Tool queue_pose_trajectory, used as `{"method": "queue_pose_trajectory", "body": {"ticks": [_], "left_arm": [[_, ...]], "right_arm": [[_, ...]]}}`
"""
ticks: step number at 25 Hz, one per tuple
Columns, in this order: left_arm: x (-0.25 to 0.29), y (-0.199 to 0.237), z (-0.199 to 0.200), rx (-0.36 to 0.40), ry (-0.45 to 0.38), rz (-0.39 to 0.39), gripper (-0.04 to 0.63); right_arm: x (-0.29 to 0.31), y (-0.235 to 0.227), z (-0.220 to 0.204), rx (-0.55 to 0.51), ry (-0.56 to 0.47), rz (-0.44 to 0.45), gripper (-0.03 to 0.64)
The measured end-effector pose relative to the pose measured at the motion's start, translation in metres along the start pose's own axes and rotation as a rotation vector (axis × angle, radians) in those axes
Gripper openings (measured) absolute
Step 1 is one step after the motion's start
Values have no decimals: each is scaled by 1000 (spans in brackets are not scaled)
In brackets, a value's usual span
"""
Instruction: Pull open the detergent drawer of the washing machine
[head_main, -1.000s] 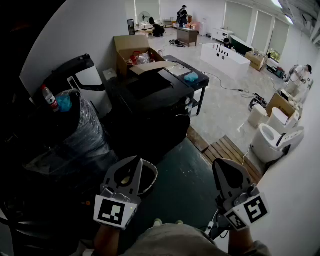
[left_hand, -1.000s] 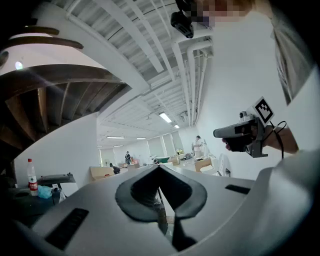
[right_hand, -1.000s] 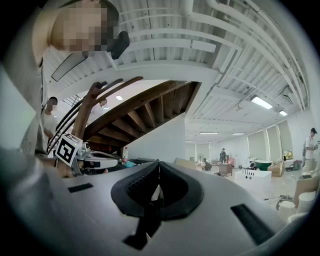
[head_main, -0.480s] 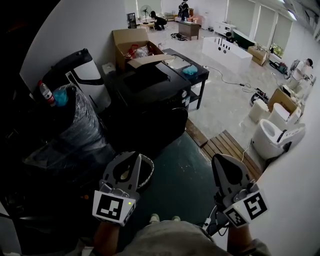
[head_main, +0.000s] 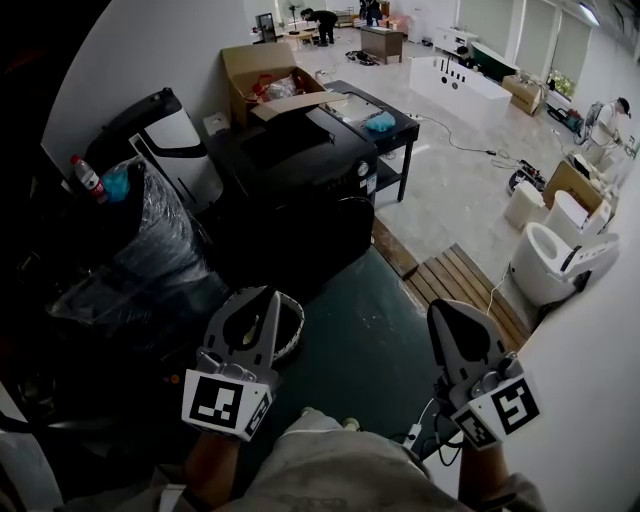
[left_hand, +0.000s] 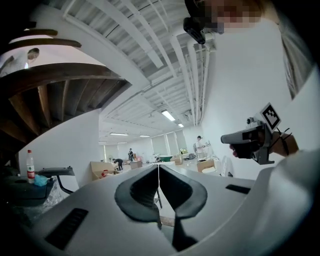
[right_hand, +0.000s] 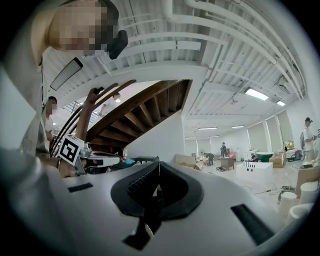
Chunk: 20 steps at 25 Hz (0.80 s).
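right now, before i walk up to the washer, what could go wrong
The left gripper and right gripper are both shut and empty; they must open before taking the drawer. The round basket lies on the floor between you and the black washing machine, so you could trip. The machine's front is dark; the drawer is hard to spot.

The black washing machine (head_main: 300, 180) has a smooth, glossy shell, and the bundle (head_main: 150, 255) is wrapped in shiny, crinkled plastic film. The open box (head_main: 255, 75) is matt brown cardboard, the slatted platform (head_main: 465, 295) bare wood, the pale floor (head_main: 450, 190) polished and reflective
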<state>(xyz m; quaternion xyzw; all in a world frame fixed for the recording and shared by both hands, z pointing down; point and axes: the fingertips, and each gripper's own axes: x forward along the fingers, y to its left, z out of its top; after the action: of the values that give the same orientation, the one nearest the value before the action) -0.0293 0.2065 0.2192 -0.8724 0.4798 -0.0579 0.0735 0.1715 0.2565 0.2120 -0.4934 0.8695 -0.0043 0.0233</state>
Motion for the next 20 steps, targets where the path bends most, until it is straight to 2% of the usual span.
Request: {"method": "queue_pose_trajectory", "body": {"ticks": [1, 2, 3, 4, 12, 20], "left_arm": [[1, 3, -2, -2, 8, 23, 18], [3, 5, -4, -6, 17, 41, 54], [4, 6, -5, -14, 24, 54, 147], [5, 8, -5, -24, 25, 63, 202], [22, 20, -19, -44, 28, 81, 267], [71, 52, -49, -88, 60, 58, 330]], "right_arm": [[0, -1, -1, 2, 0, 1, 31], [-1, -3, -2, 3, 0, 2, 31], [-2, -4, -2, 4, 0, 3, 31], [-3, -5, -1, 2, -1, 3, 31], [15, -19, -12, 19, -9, 6, 31], [75, -39, -26, 0, 29, 22, 31]]}}
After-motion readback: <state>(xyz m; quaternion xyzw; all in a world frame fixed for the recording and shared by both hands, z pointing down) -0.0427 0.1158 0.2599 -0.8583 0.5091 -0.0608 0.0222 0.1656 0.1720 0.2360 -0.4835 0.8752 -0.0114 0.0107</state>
